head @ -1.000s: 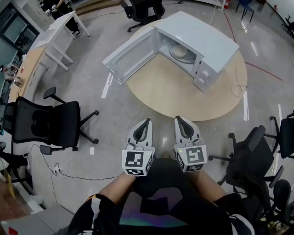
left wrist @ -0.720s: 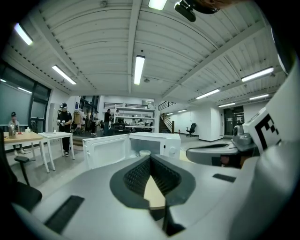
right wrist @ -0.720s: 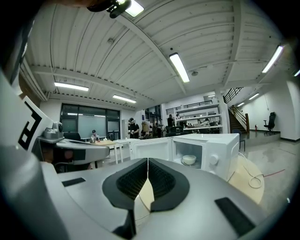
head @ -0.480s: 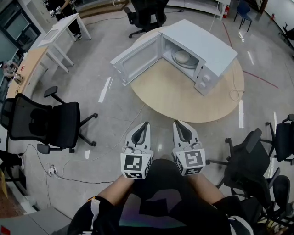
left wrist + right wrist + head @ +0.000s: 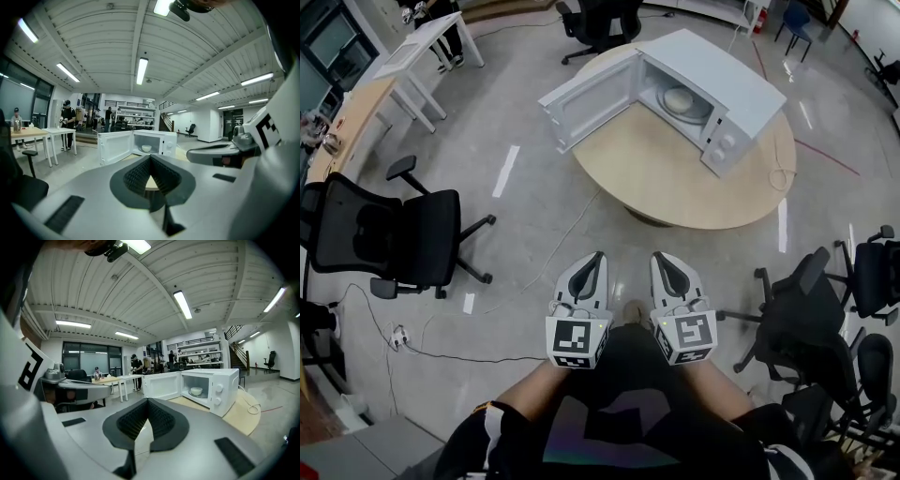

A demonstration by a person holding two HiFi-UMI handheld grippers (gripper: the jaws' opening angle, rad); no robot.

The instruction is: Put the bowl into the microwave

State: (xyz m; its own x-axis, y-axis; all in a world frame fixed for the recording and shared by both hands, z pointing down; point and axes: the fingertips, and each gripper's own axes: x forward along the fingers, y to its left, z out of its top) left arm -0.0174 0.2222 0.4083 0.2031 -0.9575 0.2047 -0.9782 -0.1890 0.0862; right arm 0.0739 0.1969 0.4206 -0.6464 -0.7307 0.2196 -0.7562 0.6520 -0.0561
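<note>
A white bowl (image 5: 680, 98) sits inside the white microwave (image 5: 727, 89), whose door (image 5: 591, 98) stands swung wide open to the left. The microwave rests on a round wooden table (image 5: 675, 192). Both gripper views show the bowl (image 5: 146, 148) (image 5: 196, 391) small and far off in the oven cavity. My left gripper (image 5: 597, 256) and right gripper (image 5: 660, 256) are held side by side close to my body, over the floor and well short of the table. Both are shut with nothing between the jaws (image 5: 150, 158) (image 5: 148, 401).
A black office chair (image 5: 389, 234) stands at the left, and more chairs (image 5: 811, 328) crowd the right. A cable (image 5: 572, 239) trails across the floor toward the table. White desks (image 5: 417, 52) line the far left, with people (image 5: 67, 124) standing beyond.
The table and microwave have slid further up and away in the head view. Both grippers stay shut and held close to my body.
</note>
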